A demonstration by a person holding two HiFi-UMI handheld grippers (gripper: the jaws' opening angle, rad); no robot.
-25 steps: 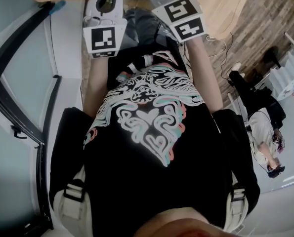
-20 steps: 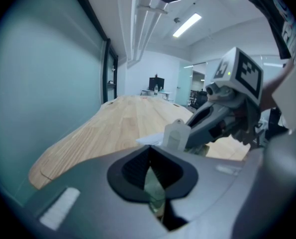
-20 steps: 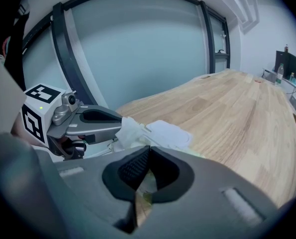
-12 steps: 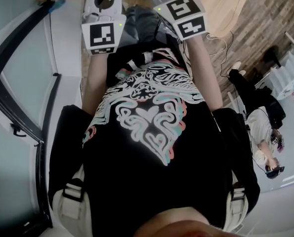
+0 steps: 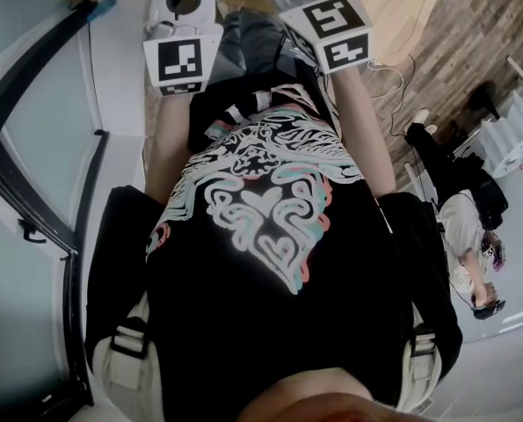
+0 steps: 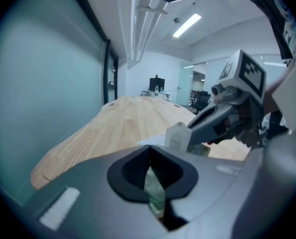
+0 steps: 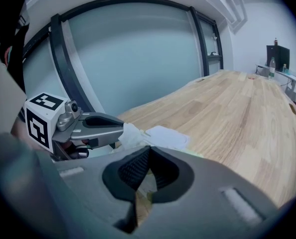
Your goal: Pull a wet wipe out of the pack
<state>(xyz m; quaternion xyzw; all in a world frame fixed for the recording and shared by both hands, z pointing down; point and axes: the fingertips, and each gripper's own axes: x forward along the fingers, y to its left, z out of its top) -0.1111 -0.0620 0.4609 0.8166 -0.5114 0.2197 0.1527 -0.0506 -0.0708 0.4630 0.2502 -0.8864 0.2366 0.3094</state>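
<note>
Scene: A person in a black patterned T-shirt [image 5: 261,323] stands at a long pale wooden table [image 7: 237,113] beside a frosted glass wall [image 7: 138,54], with a tool in each hand.
Pack: The flat white wet-wipe pack [image 7: 165,136] lies on the near end of the table, just ahead of both tools.
Wipe: A crumpled white wipe [image 7: 130,132] stands up at the pack's near edge, between the two tool tips.
Left hand: The grey two-jaw left gripper [image 6: 150,147] has its jaws drawn together at the tips. Seen from the other tool, its nose touches the wipe, but a pinch cannot be confirmed.
Right hand: The matching grey right gripper [image 7: 149,147] is likewise closed tip to tip, with nothing clearly caught, and its nose is just beside the raised wipe.
Done: Judging by the raised tuft, the wipe appears to be started out of the pack.
To do: It does not look clear of the pack. A firm pinch and a pull away, with the pack kept down, would seem to finish the job.
</note>
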